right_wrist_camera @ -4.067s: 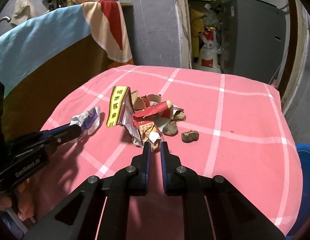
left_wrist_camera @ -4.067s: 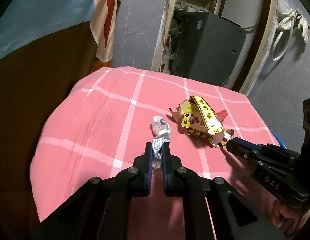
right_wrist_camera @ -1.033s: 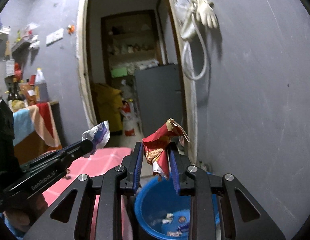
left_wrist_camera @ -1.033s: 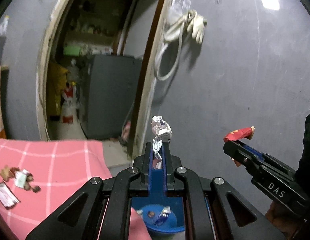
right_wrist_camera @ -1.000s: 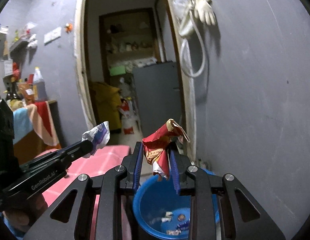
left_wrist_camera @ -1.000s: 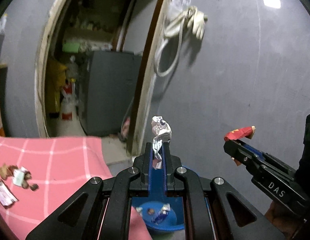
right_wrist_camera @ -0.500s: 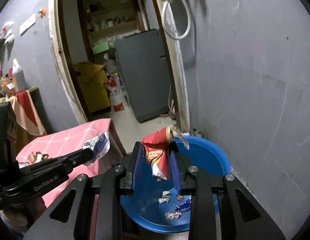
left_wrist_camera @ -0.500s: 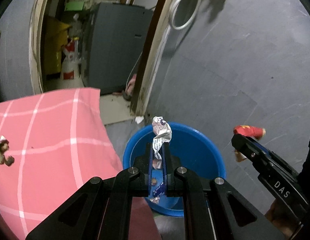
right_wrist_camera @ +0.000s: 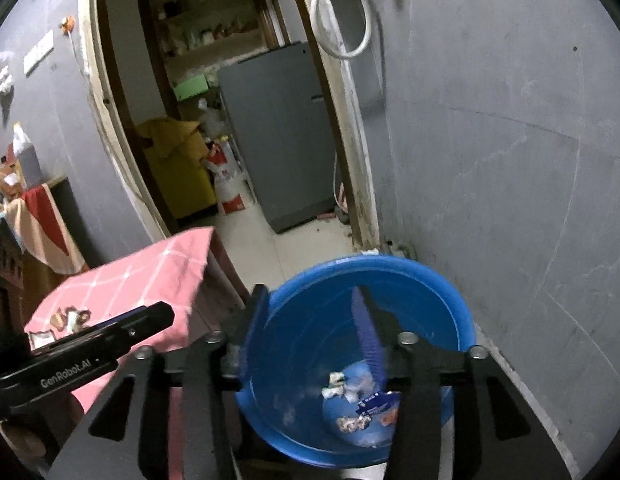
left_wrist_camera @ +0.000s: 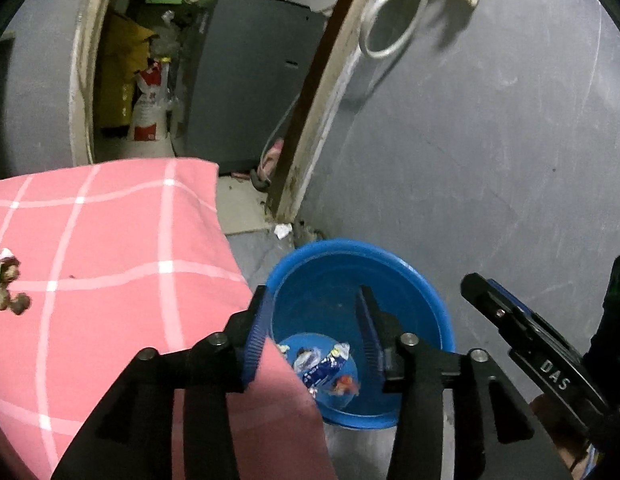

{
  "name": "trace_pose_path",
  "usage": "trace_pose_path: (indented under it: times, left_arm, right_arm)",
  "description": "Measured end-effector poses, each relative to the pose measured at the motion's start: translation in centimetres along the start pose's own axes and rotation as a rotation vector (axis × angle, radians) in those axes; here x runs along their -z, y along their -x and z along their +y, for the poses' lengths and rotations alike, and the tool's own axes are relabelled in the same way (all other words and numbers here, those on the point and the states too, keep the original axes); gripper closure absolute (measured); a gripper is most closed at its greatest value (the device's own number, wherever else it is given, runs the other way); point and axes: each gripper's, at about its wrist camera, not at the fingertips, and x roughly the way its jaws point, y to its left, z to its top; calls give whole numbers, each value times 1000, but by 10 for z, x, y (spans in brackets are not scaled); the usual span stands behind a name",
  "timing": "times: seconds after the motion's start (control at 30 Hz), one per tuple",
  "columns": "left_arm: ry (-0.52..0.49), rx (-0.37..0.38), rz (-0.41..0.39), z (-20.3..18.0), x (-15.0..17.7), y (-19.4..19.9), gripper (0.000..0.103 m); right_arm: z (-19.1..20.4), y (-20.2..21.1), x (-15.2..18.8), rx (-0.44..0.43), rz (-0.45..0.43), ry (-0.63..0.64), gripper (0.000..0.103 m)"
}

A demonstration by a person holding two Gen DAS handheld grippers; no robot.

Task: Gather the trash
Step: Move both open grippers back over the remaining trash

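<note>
Grey-walled corner, floor level: round blue plastic basin (left_wrist_camera: pixel 430 292) holding dropped wrappers (left_wrist_camera: pixel 324 364). Left gripper (left_wrist_camera: pixel 312 334) and right gripper (right_wrist_camera: pixel 310 334) just opened, jaws parted, empty. Advice: withdraw upward clear of rim; scraps (left_wrist_camera: pixel 7 284) remain on pink checked cloth (left_wrist_camera: pixel 109 248).

The bucket (left_wrist_camera: pixel 422 280) stands on the floor between the table (left_wrist_camera: pixel 109 248) on its left and the wall (left_wrist_camera: pixel 490 140) on its right and behind. Wrappers (left_wrist_camera: pixel 324 364) lie in the bottom of the bucket. Scraps (left_wrist_camera: pixel 5 284) lie on the table, near its left side. Behind the table and bucket a doorway (right_wrist_camera: pixel 213 120) opens into a back room, where a cabinet (right_wrist_camera: pixel 277 132) stands with a sack (right_wrist_camera: pixel 225 184) to its left. A hose (right_wrist_camera: pixel 342 20) hangs on the wall above the bucket.
</note>
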Motion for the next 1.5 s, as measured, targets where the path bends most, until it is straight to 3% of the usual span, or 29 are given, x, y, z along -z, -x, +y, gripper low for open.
trace_pose_path:
  times: [0.17, 0.27, 0.43, 0.57, 0.6, 0.73, 1.13, 1.5]
  left_arm:
    - [13, -5, -80, 9, -8, 37, 58]
    - [3, -22, -152, 13, -14, 66, 47]
    - [-17, -65, -258, 20, -22, 114, 37]
    - [-20, -96, -340, 30, -18, 152, 12]
    - [-22, -107, -360, 30, -15, 161, 5]
    - [-39, -161, -447, 38, -5, 199, 3]
    - [-67, -319, -574, 63, 29, 264, 3]
    - [-40, -454, -630, 94, 53, 299, 3]
  right_arm:
    - [15, 22, -10, -16, -78, 26, 52]
    - [27, 37, -16, -30, -131, 39, 30]
    - [52, 63, -24, -76, -219, 74, 19]
    - [74, 81, -28, -123, -280, 96, 7]
    - [79, 84, -28, -134, -292, 100, 0]
    - [99, 96, -26, -177, -345, 115, 0]
    - [151, 131, -10, -264, -471, 195, 0]
    - [192, 129, 5, -342, -473, 264, 0]
